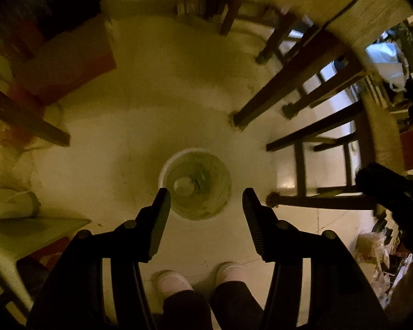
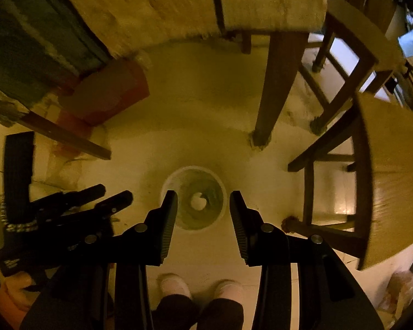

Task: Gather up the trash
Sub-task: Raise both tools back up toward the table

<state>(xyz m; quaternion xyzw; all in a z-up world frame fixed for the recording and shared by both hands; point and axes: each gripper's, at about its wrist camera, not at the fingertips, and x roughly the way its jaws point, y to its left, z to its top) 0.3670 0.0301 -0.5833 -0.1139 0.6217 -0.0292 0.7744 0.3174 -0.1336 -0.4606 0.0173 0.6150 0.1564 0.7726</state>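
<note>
I see both the left gripper [image 1: 206, 200] and right gripper [image 2: 203, 206] released and empty above the bin [image 1: 195, 184], so any later drop may miss beside its rim.

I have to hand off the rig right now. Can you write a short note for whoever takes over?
Left gripper: fingers apart, nothing between them.
Right gripper: fingers apart, also empty.
Both point down over the trash bin on the floor, just in front of the person's shoes.
Done: a pale crumpled item lies in the bin's bottom.
Left: more litter seems piled at the floor's right edge; too blurred to identify.
</note>
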